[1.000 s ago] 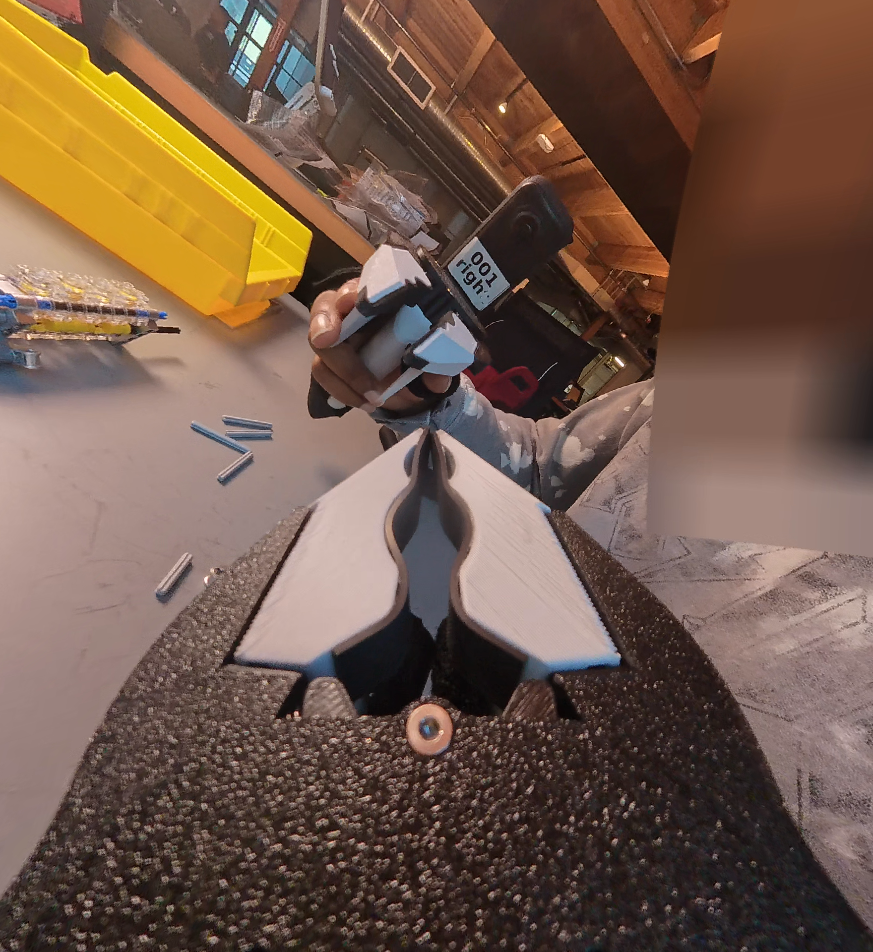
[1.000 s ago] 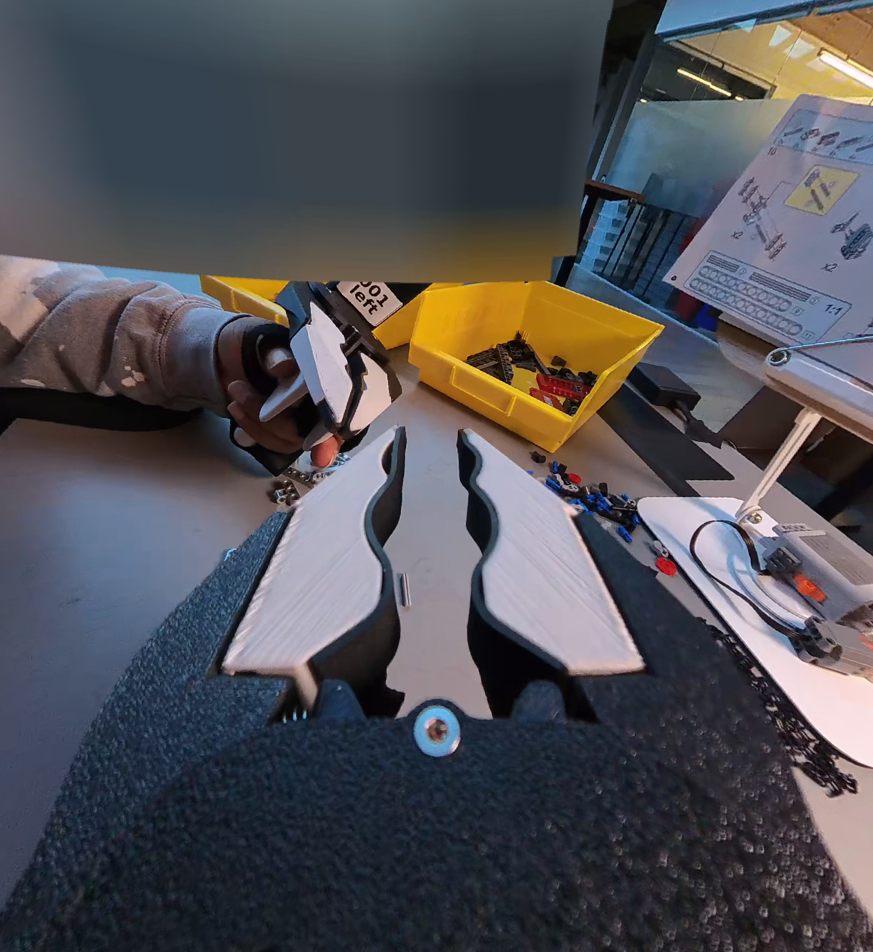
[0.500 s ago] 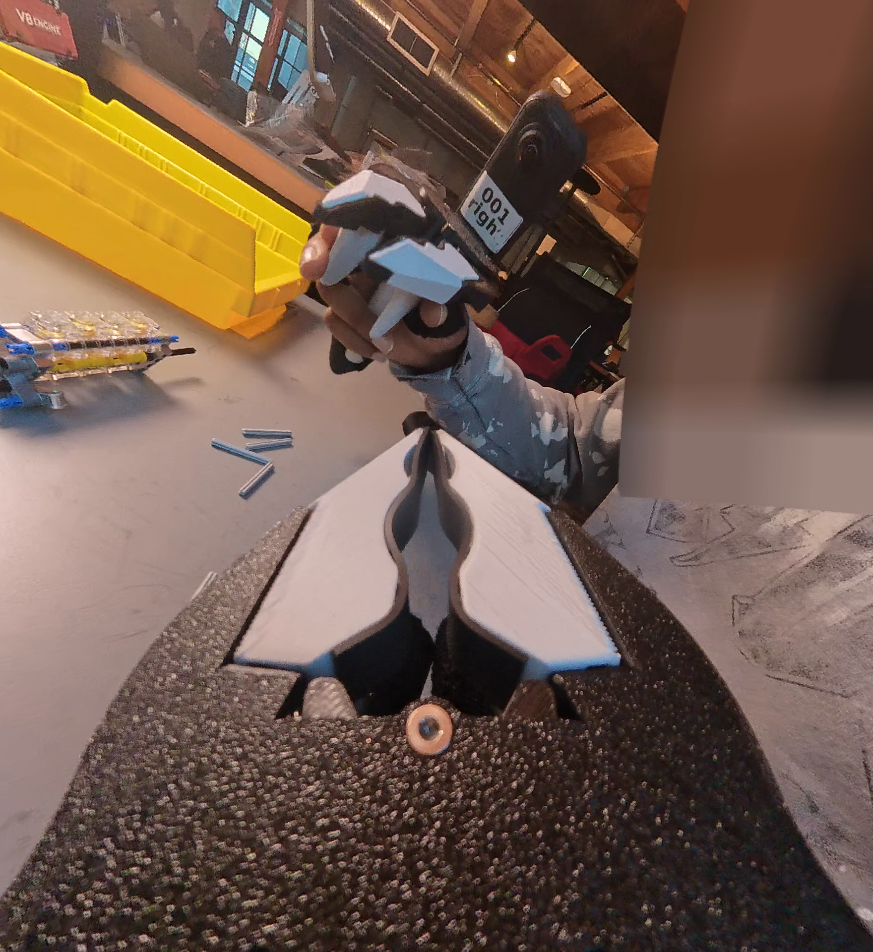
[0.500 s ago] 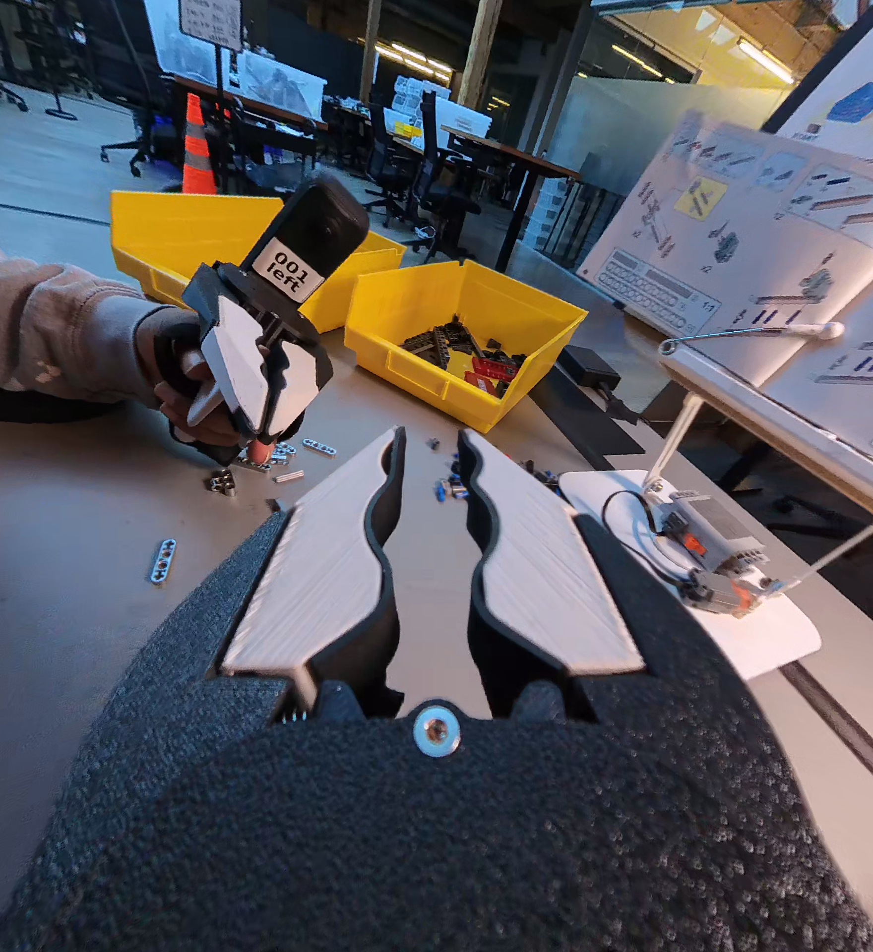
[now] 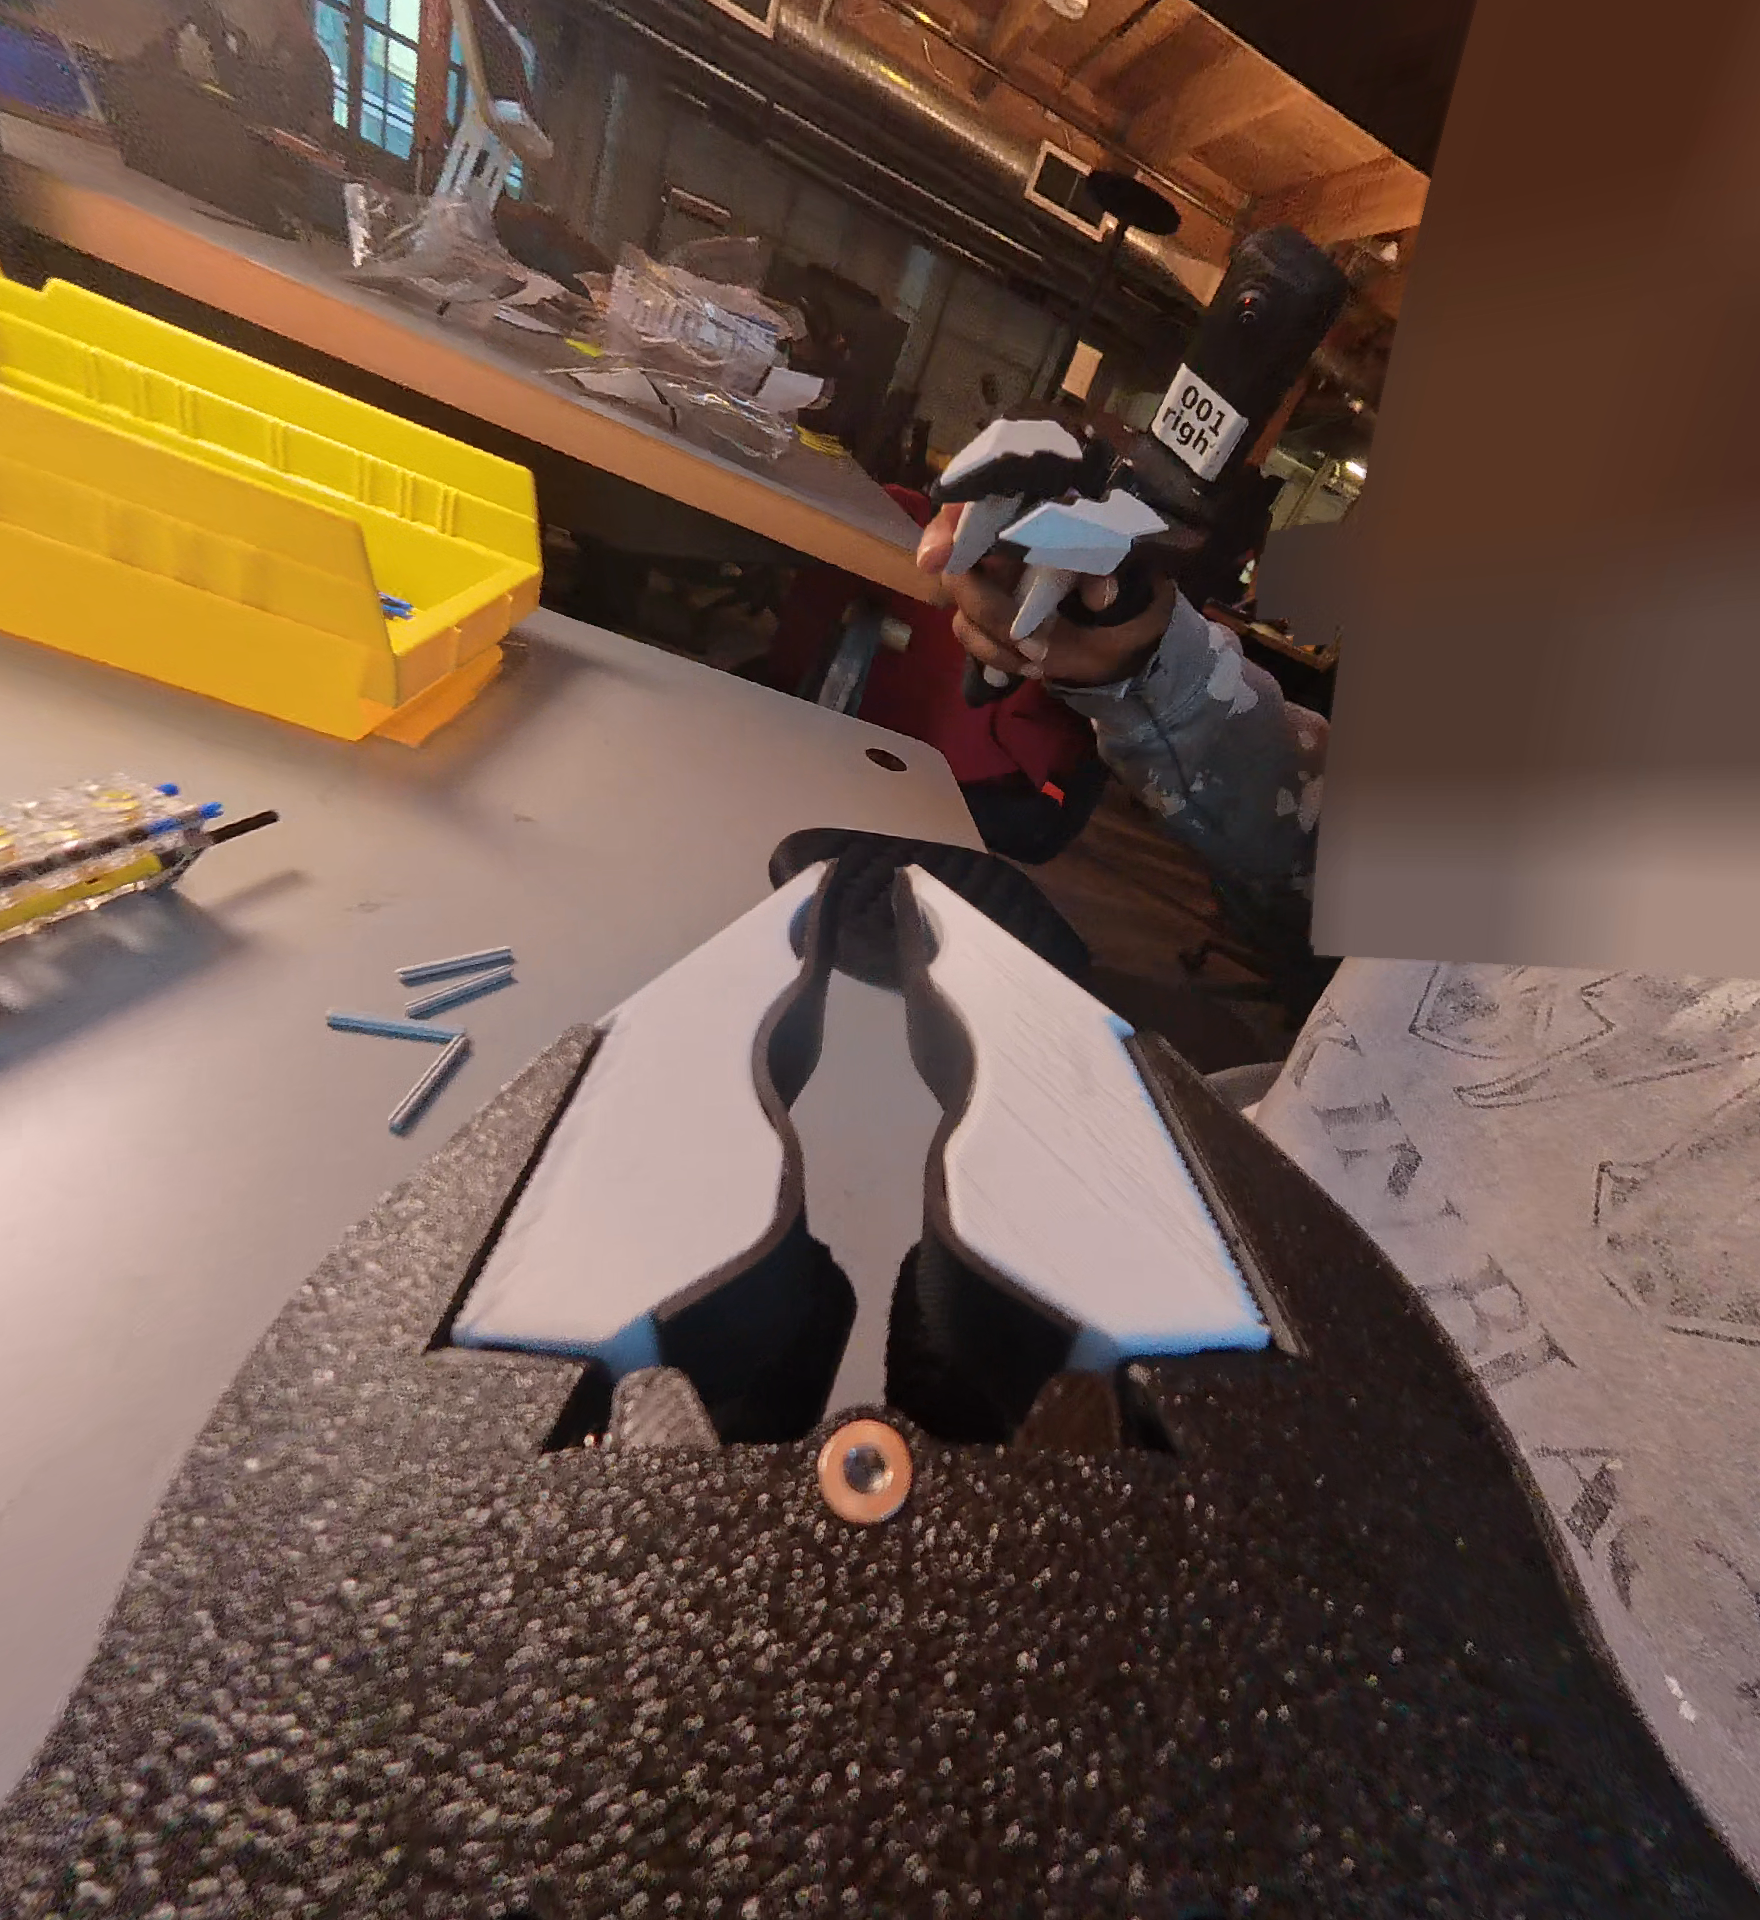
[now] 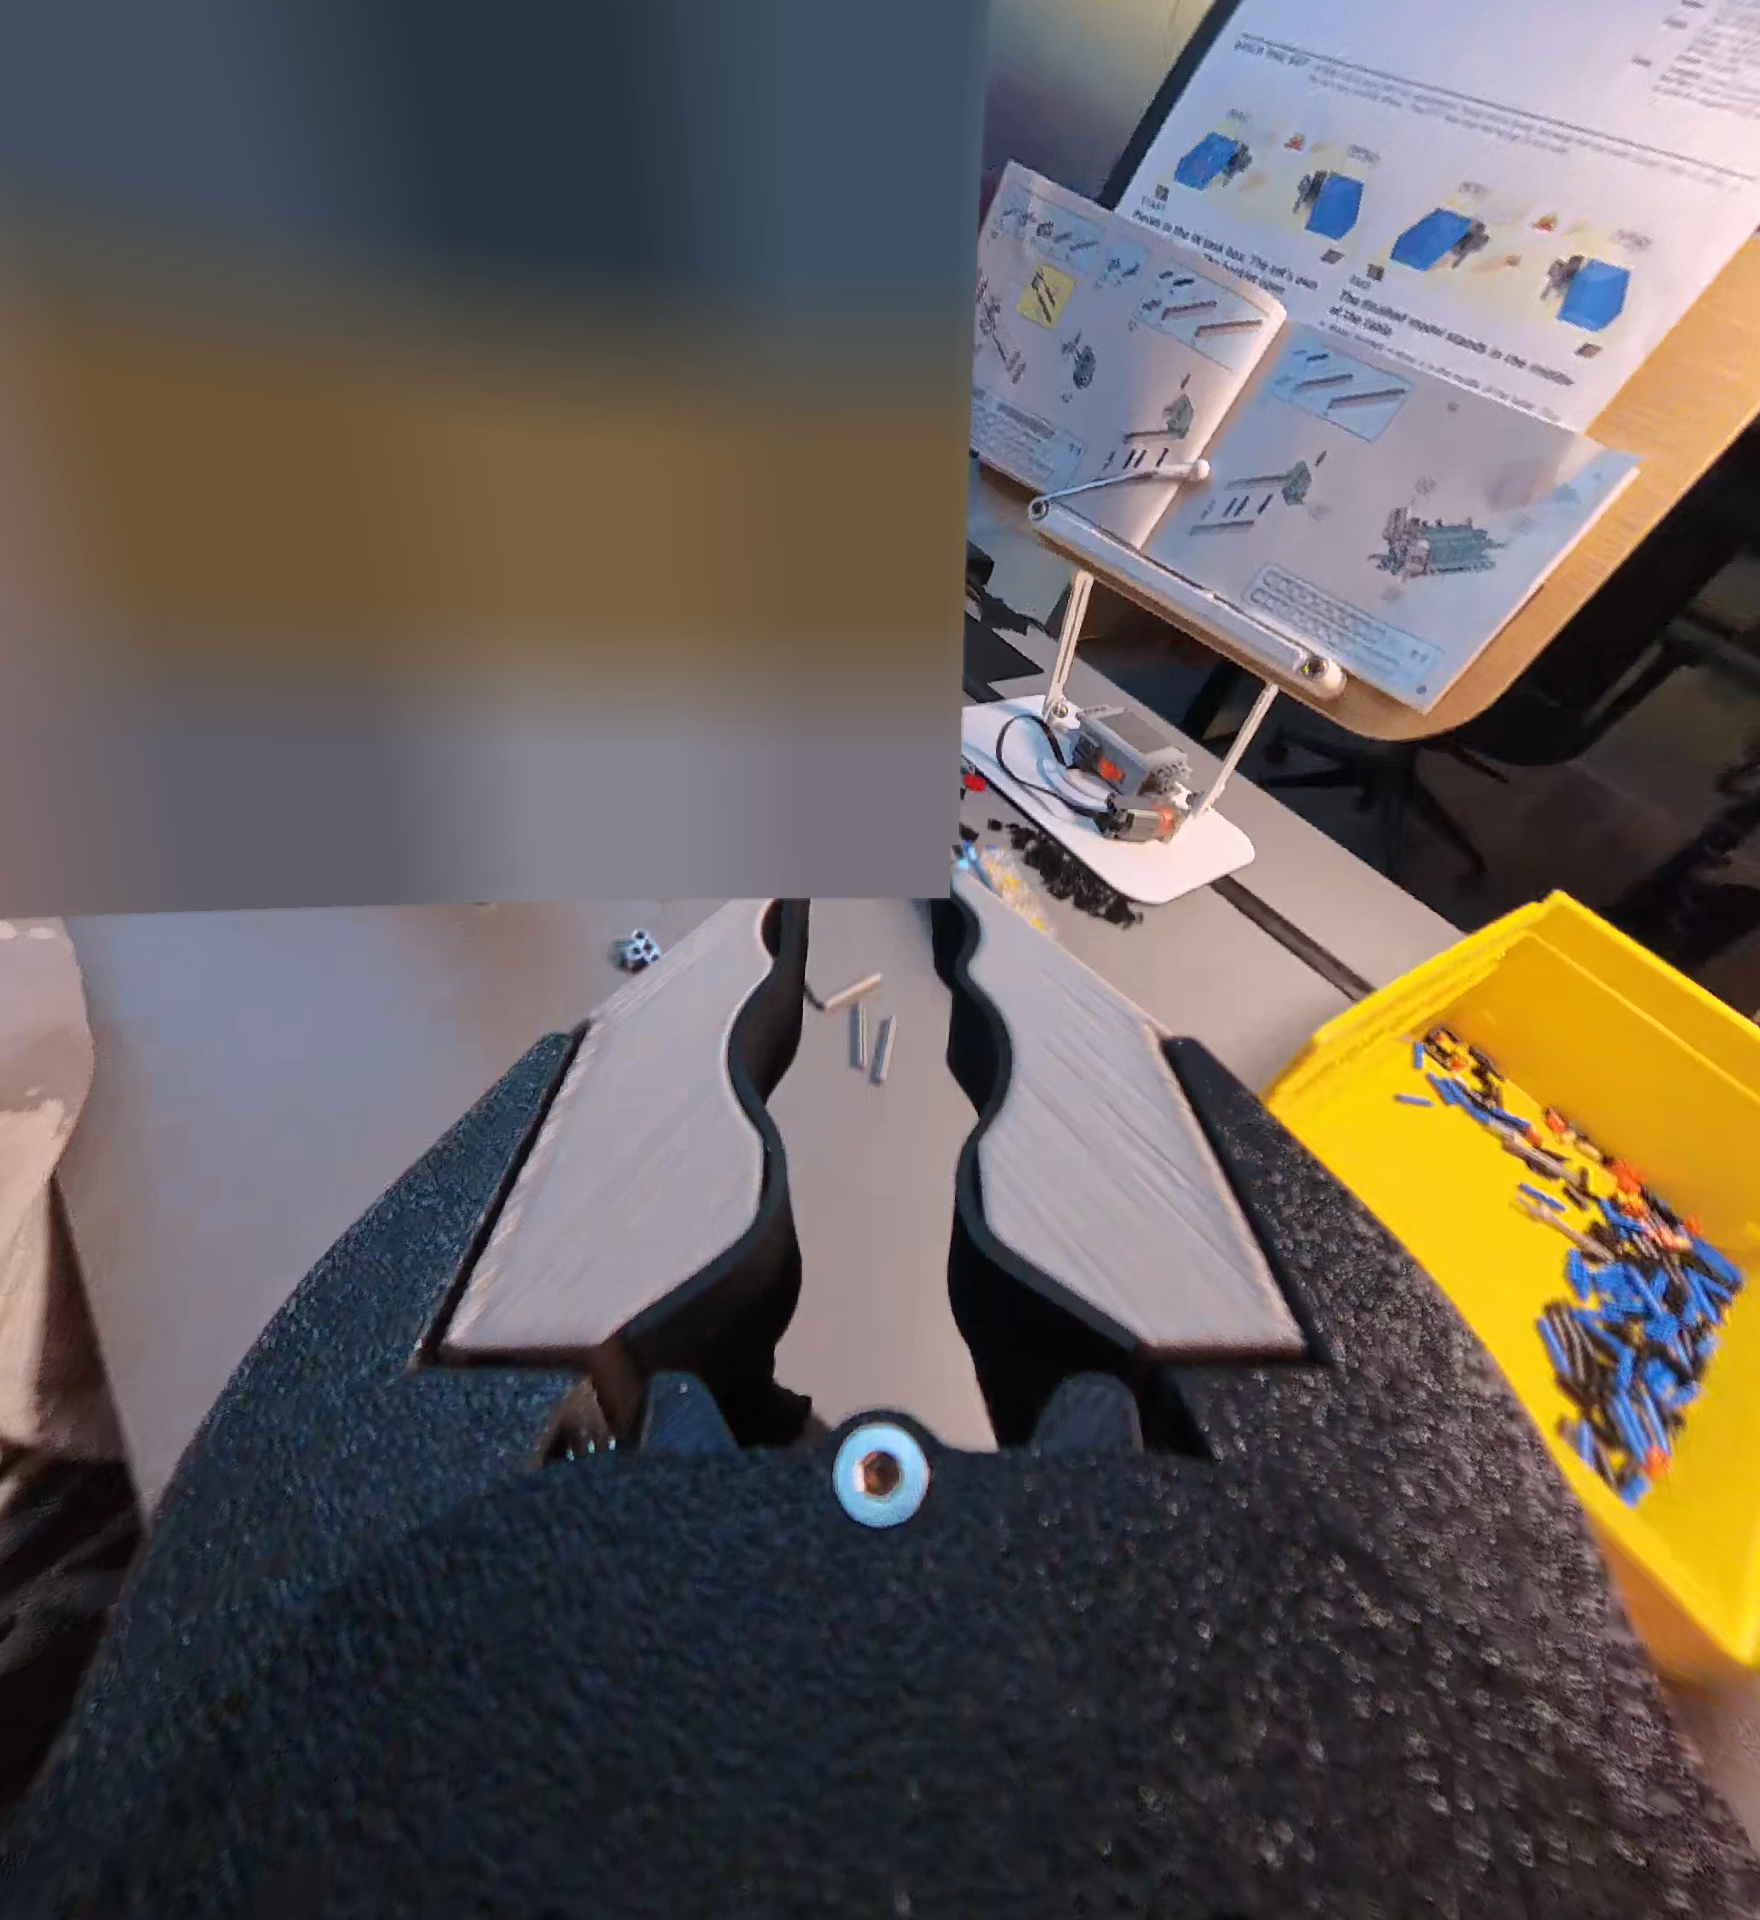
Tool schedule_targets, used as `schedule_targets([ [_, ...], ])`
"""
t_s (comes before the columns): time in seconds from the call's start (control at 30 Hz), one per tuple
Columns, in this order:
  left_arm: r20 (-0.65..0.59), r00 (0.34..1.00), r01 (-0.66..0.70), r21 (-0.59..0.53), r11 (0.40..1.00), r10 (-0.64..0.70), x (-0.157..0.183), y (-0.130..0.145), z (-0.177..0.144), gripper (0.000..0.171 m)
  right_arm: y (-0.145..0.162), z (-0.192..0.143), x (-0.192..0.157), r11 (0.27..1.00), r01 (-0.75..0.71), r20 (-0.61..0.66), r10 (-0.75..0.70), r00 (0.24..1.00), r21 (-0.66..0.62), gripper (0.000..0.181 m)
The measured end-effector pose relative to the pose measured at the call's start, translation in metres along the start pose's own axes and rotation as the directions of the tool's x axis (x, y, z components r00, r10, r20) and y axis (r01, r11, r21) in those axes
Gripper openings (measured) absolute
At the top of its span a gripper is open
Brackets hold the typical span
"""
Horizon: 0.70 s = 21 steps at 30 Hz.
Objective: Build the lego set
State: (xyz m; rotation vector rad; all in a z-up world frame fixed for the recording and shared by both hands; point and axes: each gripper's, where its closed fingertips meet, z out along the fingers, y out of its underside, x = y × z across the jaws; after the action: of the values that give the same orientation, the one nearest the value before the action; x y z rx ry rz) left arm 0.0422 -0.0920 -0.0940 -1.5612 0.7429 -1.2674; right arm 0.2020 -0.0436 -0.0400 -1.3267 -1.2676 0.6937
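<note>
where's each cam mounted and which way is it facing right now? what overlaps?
Left wrist view: on the left gripper, looking along its fingers across the grey table toward yellow bins; shows the right gripper, its hand and sleeve.
Right wrist view: on the right gripper, angled down at the table toward an instruction booklet stand and a yellow bin of pins; own fingers only.
Shared: the table and the short grey axles, probably the same.

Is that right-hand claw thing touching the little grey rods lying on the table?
Apart. The left wrist view shows the right gripper held up in the air, well clear of the grey rods on the table.
</note>
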Motion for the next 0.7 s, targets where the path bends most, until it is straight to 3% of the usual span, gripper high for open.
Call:
schedule_targets([
  [0.03,-0.011,1.0,-0.016,-0.018,1.0,0.016,0.006,0.0,0.005,0.011,0.006,-0.013,-0.007,1.0,-0.011,-0.012,0.011,1.0,-0.016,0.021],
  [0.4,-0.125,0.978,-0.188,-0.21,0.959,0.165,0.066,0.013,0.076,0.019,0.069,-0.141,-0.054,0.978,-0.14,-0.173,0.113,0.978,-0.153,0.023],
  [0.7,-0.22,0.956,-0.257,-0.302,0.918,0.195,0.094,0.037,0.144,0.022,0.125,-0.241,-0.064,0.955,-0.23,-0.345,0.155,0.926,-0.188,0.027],
])
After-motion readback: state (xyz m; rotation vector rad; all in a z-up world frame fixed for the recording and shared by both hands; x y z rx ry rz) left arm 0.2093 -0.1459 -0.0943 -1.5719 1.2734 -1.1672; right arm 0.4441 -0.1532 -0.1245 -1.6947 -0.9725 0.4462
